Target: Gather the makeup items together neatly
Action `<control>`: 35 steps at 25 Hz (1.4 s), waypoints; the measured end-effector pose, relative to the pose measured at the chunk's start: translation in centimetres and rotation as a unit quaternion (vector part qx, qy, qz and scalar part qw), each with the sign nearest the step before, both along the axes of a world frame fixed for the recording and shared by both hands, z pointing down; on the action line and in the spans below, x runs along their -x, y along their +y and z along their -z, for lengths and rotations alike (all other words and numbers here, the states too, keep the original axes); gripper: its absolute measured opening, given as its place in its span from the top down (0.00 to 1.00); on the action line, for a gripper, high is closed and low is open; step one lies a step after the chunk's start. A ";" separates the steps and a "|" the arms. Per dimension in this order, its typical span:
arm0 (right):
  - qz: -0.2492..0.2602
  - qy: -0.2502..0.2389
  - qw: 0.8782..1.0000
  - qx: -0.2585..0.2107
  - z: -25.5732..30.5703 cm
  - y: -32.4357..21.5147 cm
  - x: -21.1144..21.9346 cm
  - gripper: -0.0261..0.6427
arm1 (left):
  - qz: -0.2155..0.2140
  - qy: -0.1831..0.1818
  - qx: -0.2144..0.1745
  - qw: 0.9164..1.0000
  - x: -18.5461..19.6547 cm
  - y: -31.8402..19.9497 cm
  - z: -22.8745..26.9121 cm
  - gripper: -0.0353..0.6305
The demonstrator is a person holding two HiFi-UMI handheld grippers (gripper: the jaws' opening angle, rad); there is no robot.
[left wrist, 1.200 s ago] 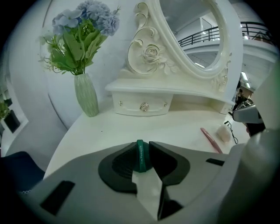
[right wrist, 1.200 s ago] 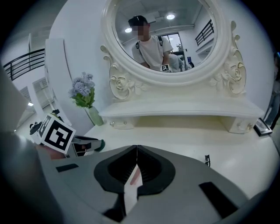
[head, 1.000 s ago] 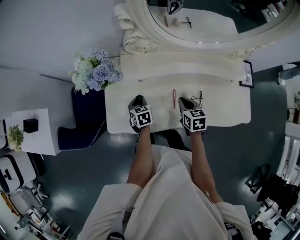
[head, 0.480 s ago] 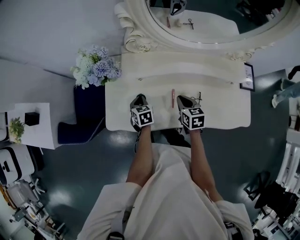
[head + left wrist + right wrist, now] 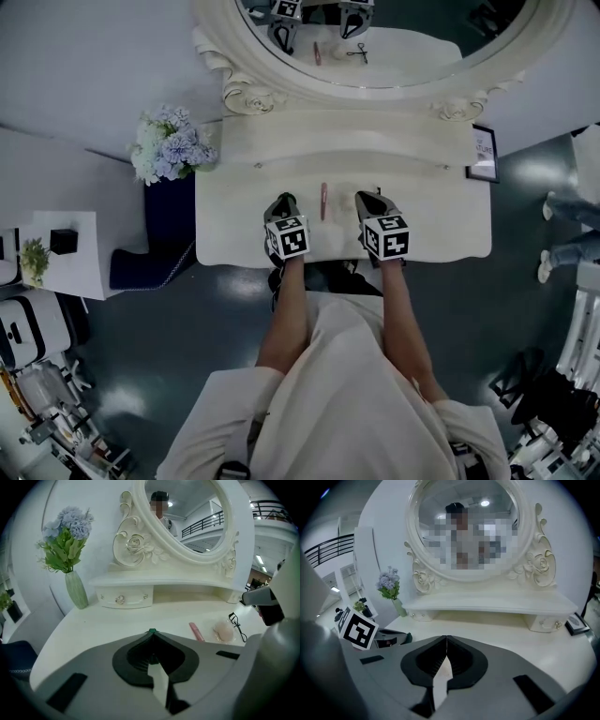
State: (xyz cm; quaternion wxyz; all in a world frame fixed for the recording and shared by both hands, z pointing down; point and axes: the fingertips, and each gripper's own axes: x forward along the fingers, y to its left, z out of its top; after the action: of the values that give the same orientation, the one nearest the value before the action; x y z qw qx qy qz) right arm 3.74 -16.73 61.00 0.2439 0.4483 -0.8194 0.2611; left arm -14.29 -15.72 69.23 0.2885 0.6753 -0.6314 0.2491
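while closed, claws [image 5: 281,198] [image 5: 368,196] side by side

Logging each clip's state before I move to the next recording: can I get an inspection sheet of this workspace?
Surface: white vanity table, mostly bare, with a raised shelf at the back.
Job's things: pink tube, pale puff and black eyelash curler lie near each other mid-table, none held.
Clutter: flower vase by the left edge; picture frame at the right.
Grippers: left tool and right tool are both shut and empty, over the near edge.
Cables: nothing seen.
Surroundings: oval mirror, dark blue seat, white side table, dark floor.
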 end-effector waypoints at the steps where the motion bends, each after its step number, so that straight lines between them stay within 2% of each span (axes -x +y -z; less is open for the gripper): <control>1: -0.004 0.000 1.000 -0.001 -0.1 -0.1 -0.9 0.90 | 0.003 0.002 -0.001 1.000 -0.5 -0.1 0.0 0.92; 8: -0.020 -0.004 1.000 0.005 -1.0 0.1 -4.9 0.90 | 0.005 0.005 0.007 1.000 -3.2 -0.1 -0.7 0.92; 14: -0.016 -0.010 1.000 0.007 -1.3 0.0 -5.7 0.90 | 0.000 0.014 0.023 1.000 -4.3 -0.2 -2.0 0.92; 17: -0.007 -0.006 1.000 0.007 -1.3 0.4 -5.7 0.90 | -0.001 0.013 0.020 1.000 -4.3 -0.4 -1.8 0.91; 19: 0.000 -0.004 1.000 0.007 -1.3 0.7 -5.9 0.90 | 0.000 0.006 0.013 1.000 -4.2 -0.6 -1.2 0.89; 21: 0.005 -0.004 1.000 0.007 -1.2 0.9 -6.0 0.90 | 0.008 0.002 0.010 1.000 -4.0 -0.5 -1.1 0.80; 26: 0.002 -0.013 1.000 0.011 -1.2 1.5 -6.4 0.90 | 0.009 -0.006 0.005 1.000 -4.0 1.1 1.5 0.79; 29: -0.018 -0.015 1.000 0.002 -0.9 2.0 -6.5 0.90 | -0.006 -0.006 -0.012 1.000 -4.1 2.2 2.6 0.79; 35: -0.046 -0.014 0.999 -0.016 -0.4 4.1 -5.9 0.90 | -0.077 0.001 -0.056 0.995 -5.3 4.6 4.3 0.79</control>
State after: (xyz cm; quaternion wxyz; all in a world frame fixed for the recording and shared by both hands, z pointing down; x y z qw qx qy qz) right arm 9.66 -12.58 61.43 0.2134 0.4853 -0.8053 0.2653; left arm -9.01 -11.08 64.90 0.2310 0.7372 -0.5901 0.2343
